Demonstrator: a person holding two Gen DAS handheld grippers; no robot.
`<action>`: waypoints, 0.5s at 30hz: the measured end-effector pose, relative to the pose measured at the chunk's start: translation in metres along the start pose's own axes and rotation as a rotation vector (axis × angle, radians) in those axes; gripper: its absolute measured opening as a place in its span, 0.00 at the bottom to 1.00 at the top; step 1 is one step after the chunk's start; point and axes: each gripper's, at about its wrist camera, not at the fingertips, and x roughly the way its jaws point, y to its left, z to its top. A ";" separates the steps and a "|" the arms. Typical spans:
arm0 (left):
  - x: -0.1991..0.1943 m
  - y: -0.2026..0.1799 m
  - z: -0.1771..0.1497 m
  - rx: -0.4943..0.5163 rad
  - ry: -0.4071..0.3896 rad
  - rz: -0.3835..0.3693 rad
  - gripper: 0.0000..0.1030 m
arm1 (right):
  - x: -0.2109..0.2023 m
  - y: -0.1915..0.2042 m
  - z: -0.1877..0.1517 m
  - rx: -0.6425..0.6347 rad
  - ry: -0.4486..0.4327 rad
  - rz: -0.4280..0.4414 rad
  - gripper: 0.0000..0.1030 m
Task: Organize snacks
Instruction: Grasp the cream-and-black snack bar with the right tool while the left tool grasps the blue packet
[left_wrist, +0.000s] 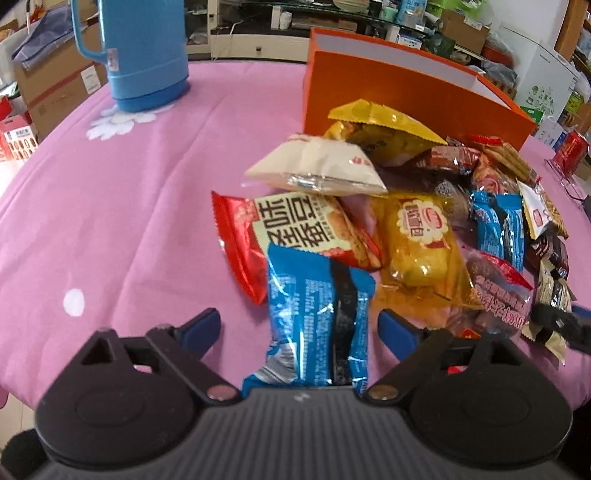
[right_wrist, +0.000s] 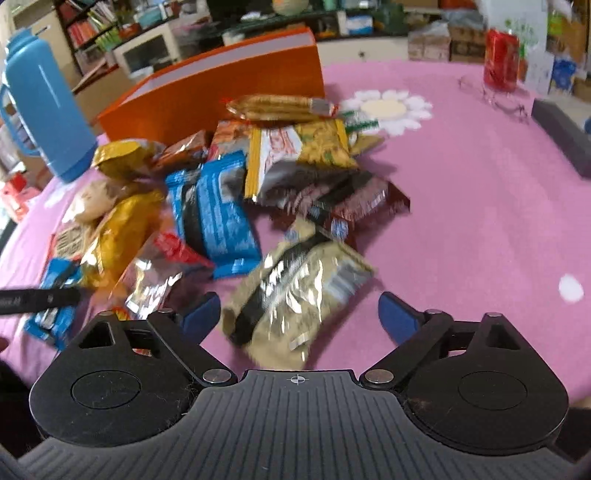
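**Both grippers straddle a packet, neither has closed on one**

The snacks lie in a loose heap on the pink-clothed counter, piled against the front wall of the open orange box that stands toward the counter's far edge. A blue thermos stands apart at the far left corner and a red can at the far right.

The left gripper hangs over the heap's near edge with a blue packet lying between its jaws. The jaws are partly spread; pink cloth shows between the packet and the left pad, so nothing is gripped. The right gripper sits over a beige foil packet at the near right of the heap. Its pads also stand clear of the wrapper, though blur makes the left one hard to judge.

The step in hand looks like the first pick from each side. Next, each gripper likely needs to close across its packet's width until the crinkly wrapper is pinched, then lift and carry it over the box wall. The foil may slip or buckle.
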 end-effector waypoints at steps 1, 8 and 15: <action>0.001 -0.001 -0.001 0.004 0.001 -0.004 0.74 | 0.003 0.005 0.003 -0.018 -0.007 -0.014 0.73; -0.006 -0.001 -0.011 0.090 -0.010 0.025 0.61 | 0.011 0.011 0.002 -0.166 -0.030 -0.080 0.63; -0.012 0.002 -0.011 0.071 -0.021 0.012 0.74 | -0.010 -0.025 -0.003 -0.041 0.008 -0.053 0.72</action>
